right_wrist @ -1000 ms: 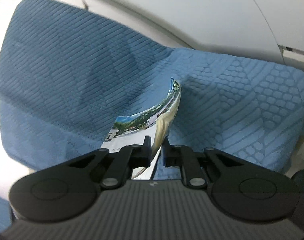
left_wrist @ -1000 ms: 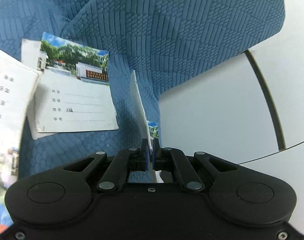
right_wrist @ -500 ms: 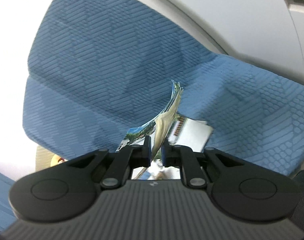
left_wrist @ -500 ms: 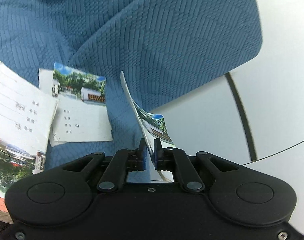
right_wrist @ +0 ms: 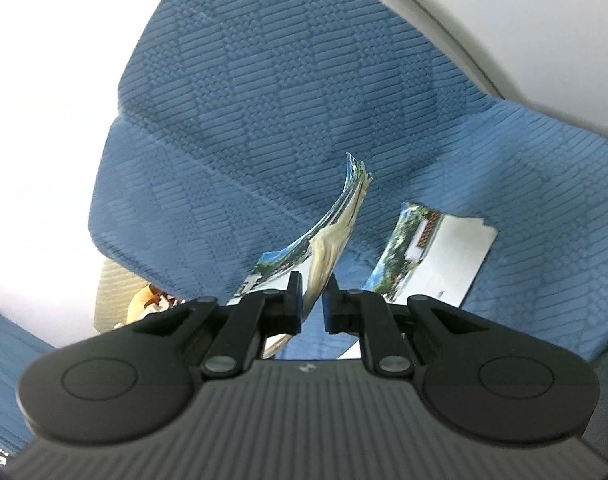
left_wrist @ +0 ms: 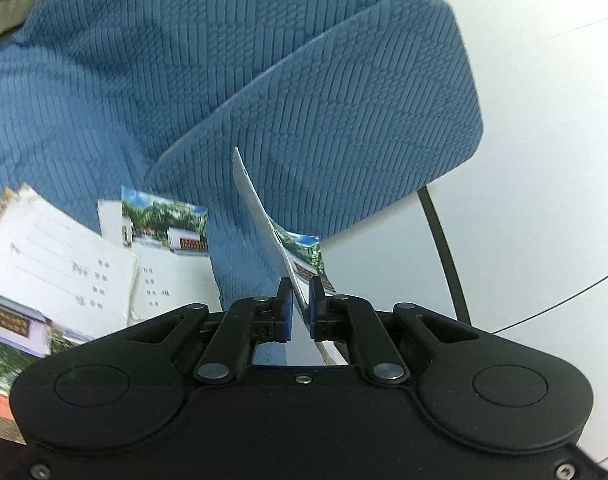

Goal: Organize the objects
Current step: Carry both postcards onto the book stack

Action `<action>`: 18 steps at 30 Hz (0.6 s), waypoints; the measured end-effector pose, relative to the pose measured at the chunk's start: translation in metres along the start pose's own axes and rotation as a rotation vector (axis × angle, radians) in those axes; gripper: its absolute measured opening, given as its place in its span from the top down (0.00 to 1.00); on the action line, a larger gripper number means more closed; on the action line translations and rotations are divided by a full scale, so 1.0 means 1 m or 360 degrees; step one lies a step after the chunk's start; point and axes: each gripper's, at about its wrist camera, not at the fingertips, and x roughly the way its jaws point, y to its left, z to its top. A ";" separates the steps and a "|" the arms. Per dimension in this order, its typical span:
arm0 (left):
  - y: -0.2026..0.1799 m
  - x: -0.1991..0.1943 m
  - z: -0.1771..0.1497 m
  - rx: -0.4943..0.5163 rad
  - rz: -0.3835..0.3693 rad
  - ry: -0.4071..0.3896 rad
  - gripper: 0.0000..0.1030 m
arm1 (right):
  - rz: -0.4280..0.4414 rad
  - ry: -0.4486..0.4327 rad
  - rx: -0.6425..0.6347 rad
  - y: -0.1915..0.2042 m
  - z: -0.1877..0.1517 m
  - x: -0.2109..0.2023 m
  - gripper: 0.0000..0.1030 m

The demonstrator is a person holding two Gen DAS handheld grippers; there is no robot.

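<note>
My left gripper [left_wrist: 299,300] is shut on a thin notebook [left_wrist: 263,220], held edge-on above the blue sofa [left_wrist: 223,80]. Another notebook [left_wrist: 171,256] with a photo cover lies flat on the sofa seat at the left, and a larger one [left_wrist: 51,264] overlaps it at the far left. My right gripper [right_wrist: 312,294] is shut on a notebook [right_wrist: 336,228] that hangs bent with its pages fanning. The flat notebook shows to its right in the right wrist view [right_wrist: 436,256].
A white floor [left_wrist: 524,180] with dark lines lies right of the sofa. A beige thing [right_wrist: 143,304] shows below the sofa cushion [right_wrist: 283,80] at the left of the right wrist view.
Both grippers have drawn back and tilted, keeping their notebooks. The flat notebook on the sofa has come into the right wrist view.
</note>
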 end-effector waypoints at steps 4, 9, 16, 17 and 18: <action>0.003 -0.020 0.006 -0.0016 0.0000 -0.0020 0.94 | 0.0025 0.0025 -0.0032 0.018 -0.006 0.001 0.87; 0.012 -0.042 0.014 -0.0034 0.0007 -0.0041 0.93 | 0.0052 0.0072 -0.0063 0.034 -0.015 0.006 0.87; 0.042 -0.067 0.018 -0.0063 0.0043 -0.0058 0.93 | 0.0059 0.0158 -0.0096 0.044 -0.039 0.016 0.87; 0.046 -0.069 0.017 -0.0065 0.0052 -0.0058 0.93 | 0.0056 0.0171 -0.0102 0.045 -0.043 0.019 0.87; 0.051 -0.071 0.017 -0.0071 0.0061 -0.0058 0.93 | 0.0051 0.0183 -0.0106 0.045 -0.047 0.022 0.87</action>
